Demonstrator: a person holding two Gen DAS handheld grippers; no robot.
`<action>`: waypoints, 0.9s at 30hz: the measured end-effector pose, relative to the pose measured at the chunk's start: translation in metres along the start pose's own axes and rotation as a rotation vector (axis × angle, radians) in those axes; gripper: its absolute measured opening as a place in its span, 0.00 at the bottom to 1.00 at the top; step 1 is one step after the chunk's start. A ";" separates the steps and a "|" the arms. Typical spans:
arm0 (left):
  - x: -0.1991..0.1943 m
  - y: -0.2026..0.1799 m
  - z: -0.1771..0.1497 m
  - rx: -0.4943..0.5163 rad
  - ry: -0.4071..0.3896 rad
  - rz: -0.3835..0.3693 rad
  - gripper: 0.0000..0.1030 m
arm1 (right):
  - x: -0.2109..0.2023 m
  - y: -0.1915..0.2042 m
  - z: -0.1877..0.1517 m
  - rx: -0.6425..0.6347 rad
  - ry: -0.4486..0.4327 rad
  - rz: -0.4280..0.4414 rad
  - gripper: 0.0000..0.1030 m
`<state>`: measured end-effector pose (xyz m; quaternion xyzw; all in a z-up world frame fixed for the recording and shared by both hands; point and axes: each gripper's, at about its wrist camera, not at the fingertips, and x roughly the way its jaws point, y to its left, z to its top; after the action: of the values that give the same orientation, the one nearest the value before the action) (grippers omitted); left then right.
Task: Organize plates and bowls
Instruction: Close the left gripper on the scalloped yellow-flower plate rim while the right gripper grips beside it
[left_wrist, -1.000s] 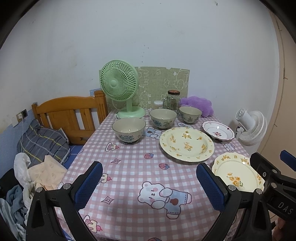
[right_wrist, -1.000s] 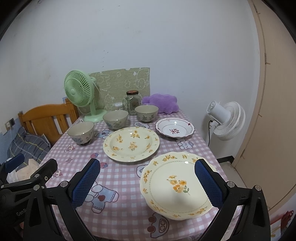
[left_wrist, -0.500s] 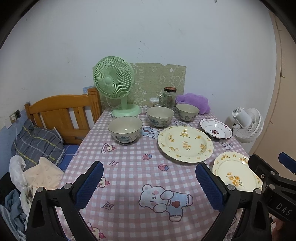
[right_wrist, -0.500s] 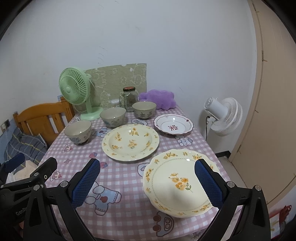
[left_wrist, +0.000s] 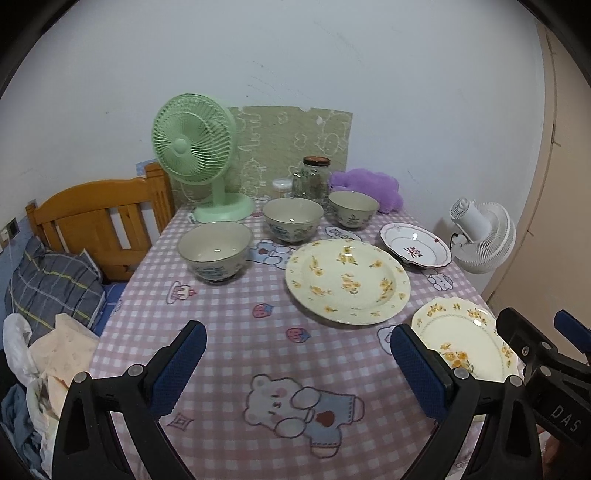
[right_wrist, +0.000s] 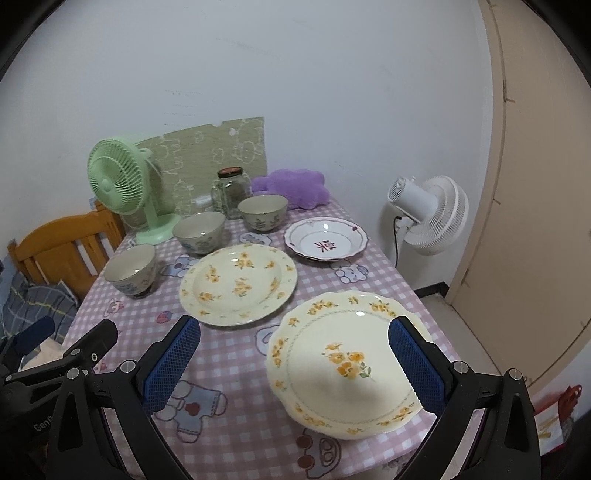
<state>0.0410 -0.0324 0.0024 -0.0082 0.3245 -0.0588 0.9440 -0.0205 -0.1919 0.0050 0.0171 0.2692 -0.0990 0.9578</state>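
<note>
- Left gripper (left_wrist: 297, 363): jaws spread wide, gripping nothing, above the near part of the table (left_wrist: 229, 317).
- Right gripper (right_wrist: 293, 360): jaws spread wide, empty, over the scalloped plate (right_wrist: 347, 362) at the near right corner.
- Round plate (right_wrist: 238, 284) mid-table; small red-marked plate (right_wrist: 325, 243) behind it, right.
- Three bowls (left_wrist: 215, 251) (left_wrist: 292, 218) (left_wrist: 352, 213) in a row toward the green fan (left_wrist: 195, 147).

Dim, even indoor light; 2 fisheye views bend the wall (left_wrist: 332, 66) at dark vignetted edges. Small glare spots dot the near plate (right_wrist: 347, 362); focus stays sharp.
</note>
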 end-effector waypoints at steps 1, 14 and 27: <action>0.004 -0.006 0.001 0.006 0.004 -0.001 0.97 | 0.004 -0.006 0.001 0.003 0.003 -0.005 1.00; 0.063 -0.091 0.003 -0.005 0.091 0.003 0.91 | 0.072 -0.088 0.019 -0.023 0.082 0.038 0.98; 0.125 -0.150 -0.031 -0.020 0.264 0.081 0.78 | 0.152 -0.141 0.004 -0.098 0.264 0.133 0.88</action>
<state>0.1042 -0.1956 -0.0901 0.0031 0.4466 -0.0181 0.8945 0.0809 -0.3576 -0.0674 0.0009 0.3958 -0.0188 0.9182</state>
